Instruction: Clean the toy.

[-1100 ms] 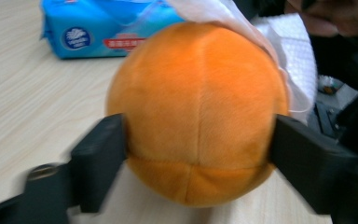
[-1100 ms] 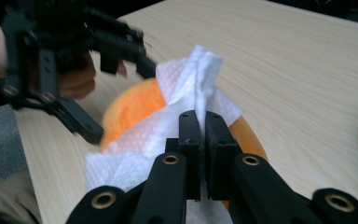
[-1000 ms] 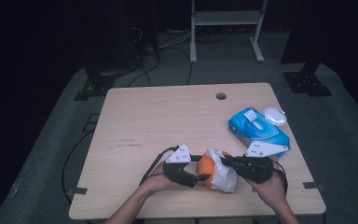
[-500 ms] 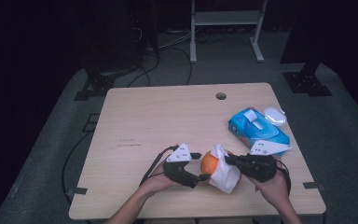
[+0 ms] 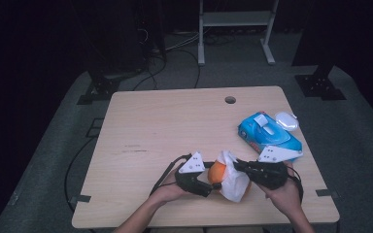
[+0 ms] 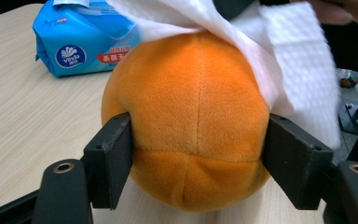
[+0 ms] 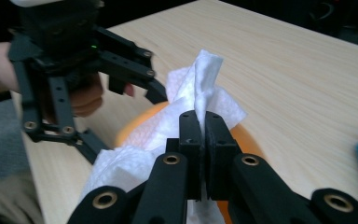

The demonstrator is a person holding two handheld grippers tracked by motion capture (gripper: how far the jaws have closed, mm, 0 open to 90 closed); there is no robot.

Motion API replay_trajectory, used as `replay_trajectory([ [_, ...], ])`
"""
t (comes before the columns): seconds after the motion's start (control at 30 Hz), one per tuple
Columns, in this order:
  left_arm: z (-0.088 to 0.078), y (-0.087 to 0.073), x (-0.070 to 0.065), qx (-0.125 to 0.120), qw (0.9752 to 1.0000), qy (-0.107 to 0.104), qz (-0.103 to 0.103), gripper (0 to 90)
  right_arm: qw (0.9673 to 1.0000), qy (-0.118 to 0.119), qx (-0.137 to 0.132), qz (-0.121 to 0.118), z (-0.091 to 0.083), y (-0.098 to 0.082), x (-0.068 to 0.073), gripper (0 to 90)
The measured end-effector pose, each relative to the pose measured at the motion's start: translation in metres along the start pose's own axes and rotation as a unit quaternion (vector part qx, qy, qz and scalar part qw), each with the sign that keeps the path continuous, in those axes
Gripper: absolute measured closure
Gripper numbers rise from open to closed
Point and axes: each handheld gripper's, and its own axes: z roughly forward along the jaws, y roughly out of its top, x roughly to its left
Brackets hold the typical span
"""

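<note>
An orange plush ball (image 6: 191, 116) rests on the wooden table (image 5: 175, 131) near its front edge. My left gripper (image 6: 198, 168) has just been closing on it. Both pads (image 6: 112, 158) now press on the ball's sides. A white tissue (image 7: 200, 79) is draped over the top and far side of the ball. My right gripper (image 7: 204, 135) is shut on a pinched fold of it. In the high view the left gripper (image 5: 212, 180) comes at the ball (image 5: 216, 172) from the left, and the right gripper (image 5: 237, 165) holds the tissue (image 5: 233, 180) from the right.
A blue pack of tissues (image 5: 269, 136) lies at the table's right side, just behind the right hand. A small white oval object (image 5: 286, 120) sits beyond it near the right edge. A round hole (image 5: 230, 100) is in the tabletop at the back.
The tissue has been lifted from the ball's right side and now stands higher over its top. Both hands stay almost in place at the front edge.
</note>
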Motion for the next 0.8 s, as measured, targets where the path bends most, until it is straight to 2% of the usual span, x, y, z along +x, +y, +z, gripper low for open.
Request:
replay_trajectory([
  [0.13,-0.001,0.000,0.002,0.000,0.9999,-0.009,-0.007,22.8,0.9998,-0.004,0.005,0.017,-0.001,-0.005,-0.008,86.3],
  [0.17,-0.003,0.000,0.004,-0.005,0.9998,-0.014,-0.012,21.9,0.9996,0.002,0.012,0.027,0.000,-0.010,-0.012,86.3],
  [0.23,-0.004,0.000,0.005,-0.011,0.9997,-0.017,-0.015,21.9,0.9994,0.008,0.013,0.032,0.000,-0.011,-0.015,86.2],
  [0.37,-0.006,0.001,0.005,-0.018,0.9995,-0.018,-0.021,22.3,0.9992,0.010,0.016,0.035,-0.002,-0.010,-0.018,86.2],
  [0.4,-0.006,0.002,0.005,-0.021,0.9994,-0.016,-0.022,22.3,0.9989,0.016,0.012,0.041,0.000,-0.012,-0.019,86.2],
  [0.5,-0.006,0.003,0.003,-0.016,0.9998,-0.007,-0.011,23.9,0.9986,0.023,0.015,0.046,0.005,-0.015,-0.018,86.3],
  [0.53,-0.006,0.001,0.003,-0.012,0.9999,0.001,-0.001,32.4,0.9990,0.020,0.020,0.034,0.008,-0.014,-0.013,86.3],
  [0.57,-0.006,0.001,0.003,-0.012,0.9999,0.001,-0.001,34.1,0.9990,0.020,0.020,0.034,0.008,-0.014,-0.013,86.3],
  [0.6,-0.007,0.000,0.003,-0.012,0.9999,0.002,-0.003,34.7,0.9997,0.012,0.017,0.013,0.005,-0.009,-0.007,86.3],
  [0.63,-0.007,0.000,0.003,-0.012,0.9999,0.002,-0.003,35.0,0.9997,0.012,0.017,0.013,0.005,-0.009,-0.007,86.3],
  [0.67,-0.006,0.001,0.003,-0.017,0.9998,0.001,-0.005,35.1,0.9994,0.034,0.002,0.001,0.003,-0.002,0.001,86.3],
  [0.77,-0.004,0.002,0.002,-0.013,0.9999,0.004,-0.002,35.2,0.9980,0.058,0.010,-0.024,0.010,0.002,0.016,86.2],
  [0.8,-0.004,0.002,0.002,-0.013,0.9999,0.004,-0.002,35.1,0.9980,0.058,0.010,-0.024,0.010,0.002,0.016,86.2],
])
